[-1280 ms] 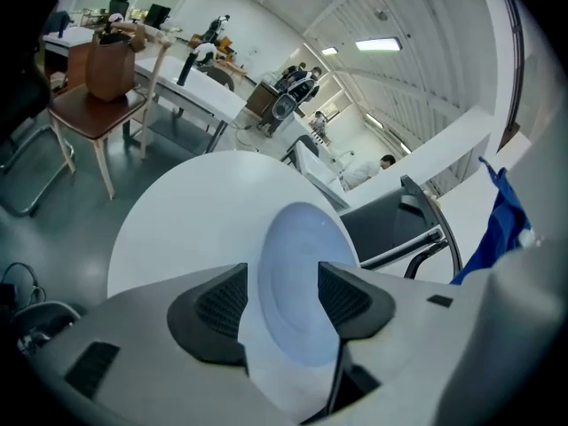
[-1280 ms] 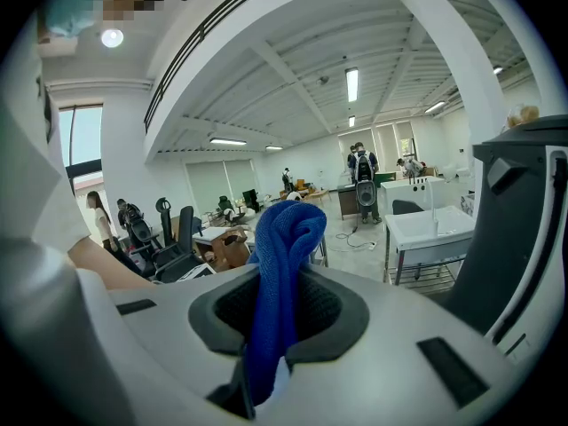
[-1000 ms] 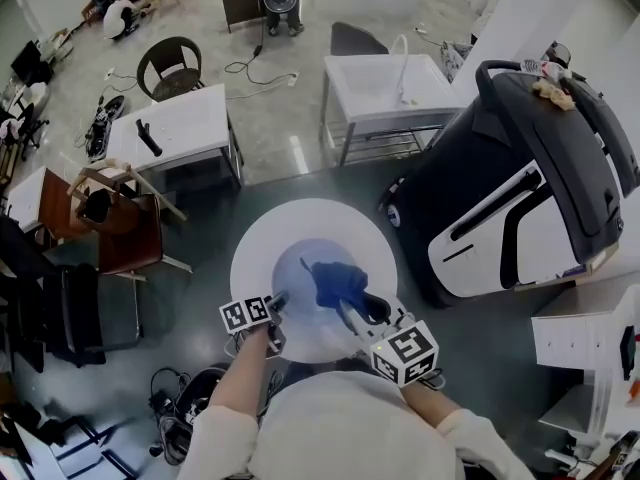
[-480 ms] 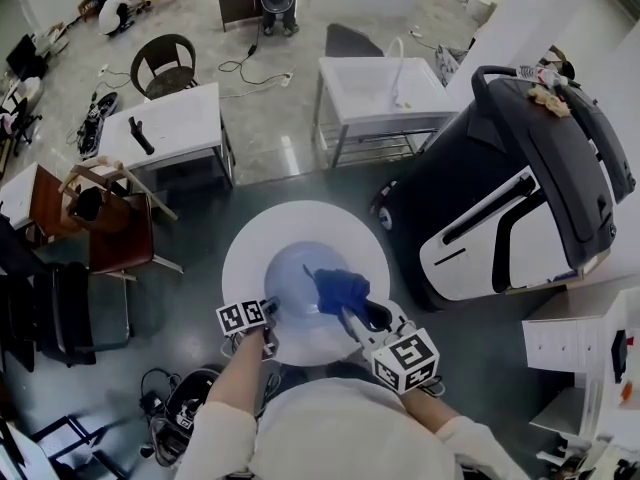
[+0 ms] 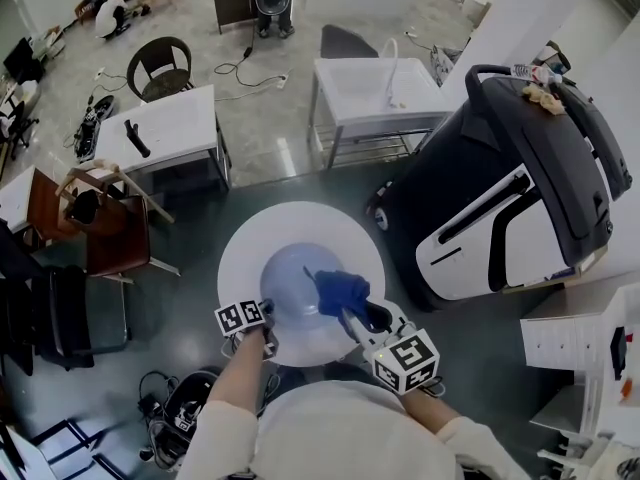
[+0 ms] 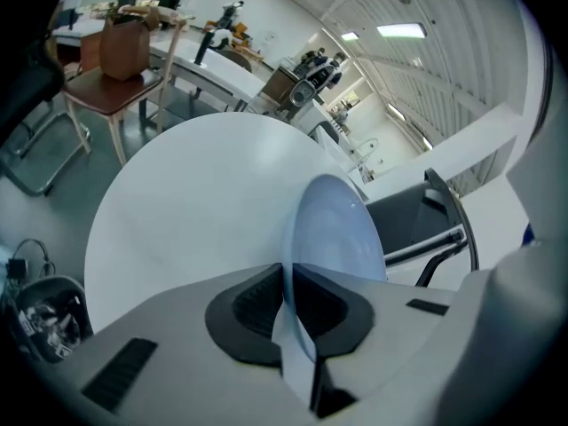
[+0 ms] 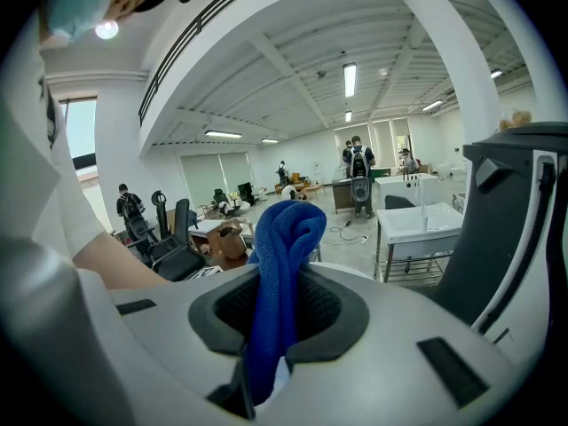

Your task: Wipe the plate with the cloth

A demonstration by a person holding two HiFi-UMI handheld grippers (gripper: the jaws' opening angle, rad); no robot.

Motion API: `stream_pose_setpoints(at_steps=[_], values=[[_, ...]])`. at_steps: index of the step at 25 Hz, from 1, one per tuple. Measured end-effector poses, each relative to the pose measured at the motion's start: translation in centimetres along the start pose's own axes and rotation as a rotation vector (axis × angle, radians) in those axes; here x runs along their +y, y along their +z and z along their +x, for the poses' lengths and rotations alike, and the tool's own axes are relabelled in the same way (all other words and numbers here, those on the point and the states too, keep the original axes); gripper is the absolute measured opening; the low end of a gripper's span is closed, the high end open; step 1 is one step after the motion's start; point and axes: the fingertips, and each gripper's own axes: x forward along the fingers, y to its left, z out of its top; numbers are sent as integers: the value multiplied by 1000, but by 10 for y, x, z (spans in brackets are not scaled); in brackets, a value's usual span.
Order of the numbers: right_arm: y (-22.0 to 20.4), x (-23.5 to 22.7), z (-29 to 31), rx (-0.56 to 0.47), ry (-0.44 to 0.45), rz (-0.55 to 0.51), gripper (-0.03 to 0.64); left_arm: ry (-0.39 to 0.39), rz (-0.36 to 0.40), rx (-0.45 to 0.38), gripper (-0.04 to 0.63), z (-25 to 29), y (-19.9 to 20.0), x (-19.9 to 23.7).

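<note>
A pale blue plate [image 5: 292, 273] rests on a round white table [image 5: 245, 240]. My left gripper [image 5: 268, 322] is at the plate's near-left rim. In the left gripper view the plate [image 6: 339, 229] stands edge-on between the pads, and the left gripper [image 6: 289, 280] is closing tight on its rim. A blue cloth [image 5: 340, 290] lies bunched over the plate's right side, and my right gripper [image 5: 354, 318] is shut on it. In the right gripper view the cloth [image 7: 282, 256] sticks up out of the right gripper [image 7: 273, 322].
A big black-and-white machine [image 5: 510, 198] stands close to the table's right. A white sink stand [image 5: 370, 88] is behind the table, and a wooden chair with a bag [image 5: 105, 218] is to the left. Cables and gear [image 5: 170, 408] lie on the floor at near left.
My left gripper's jaws have closed on the plate's near-left rim. The right gripper and the cloth have stayed over the plate.
</note>
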Motion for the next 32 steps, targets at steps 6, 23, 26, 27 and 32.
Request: stream_pose_setpoints(at_steps=[6, 23, 26, 27, 32], values=[[1, -5, -6, -18, -3, 6, 84, -54, 68, -4, 48, -12, 0, -15], [25, 5, -7, -93, 39, -18, 84, -219, 109, -189, 48, -99, 34, -86], [28, 7, -6, -102, 40, -18, 84, -246, 126, -235, 48, -115, 38, -99], [29, 7, -6, -104, 41, -20, 84, -255, 131, -249, 48, -120, 38, -103], [36, 5, -9, -121, 32, -31, 84, -300, 143, -300, 48, -143, 34, -123]])
